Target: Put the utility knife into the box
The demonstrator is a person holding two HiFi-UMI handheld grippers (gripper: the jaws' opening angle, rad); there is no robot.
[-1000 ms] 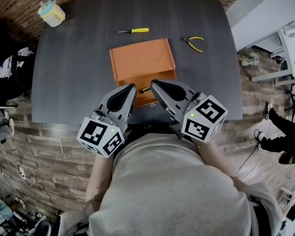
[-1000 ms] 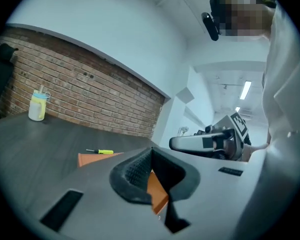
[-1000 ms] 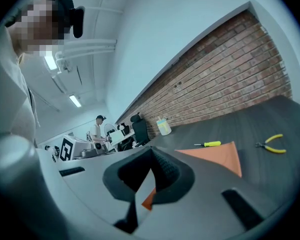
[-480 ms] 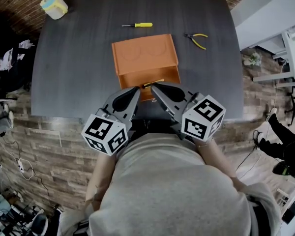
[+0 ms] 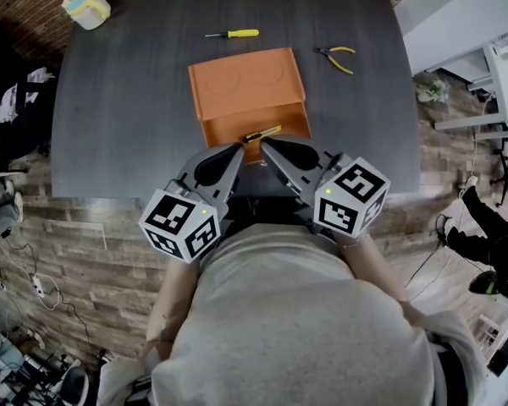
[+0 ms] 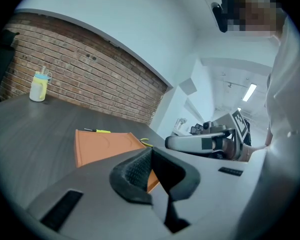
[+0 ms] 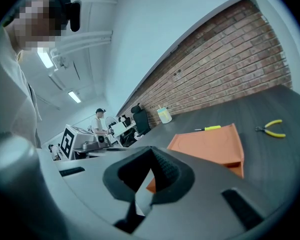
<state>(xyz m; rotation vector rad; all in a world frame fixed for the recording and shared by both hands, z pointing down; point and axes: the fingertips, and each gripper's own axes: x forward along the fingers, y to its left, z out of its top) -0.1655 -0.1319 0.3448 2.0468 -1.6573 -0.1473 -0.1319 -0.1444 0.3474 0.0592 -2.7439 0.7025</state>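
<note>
Dark grey table [image 5: 110,125]. At its near edge, the left gripper [image 5: 234,150] and right gripper [image 5: 267,146] both have their jaws closed on nothing. Just beyond them, the utility knife [image 5: 262,133] lies in the open orange box [image 5: 245,83]. Farther off are a screwdriver [image 5: 233,34] and, to its right, pliers [image 5: 337,56].

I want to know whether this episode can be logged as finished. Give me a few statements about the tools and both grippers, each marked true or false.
1. The utility knife lies in the open front section of the orange box. True.
2. The right gripper holds the knife. False: its jaws are together on nothing, and the knife lies free in the box.
3. The screwdriver lies on the table beyond the box. True.
4. The pliers are inside the box. False: they lie on the table, off the box's far right corner.
5. The left gripper is shut and empty. True.
</note>
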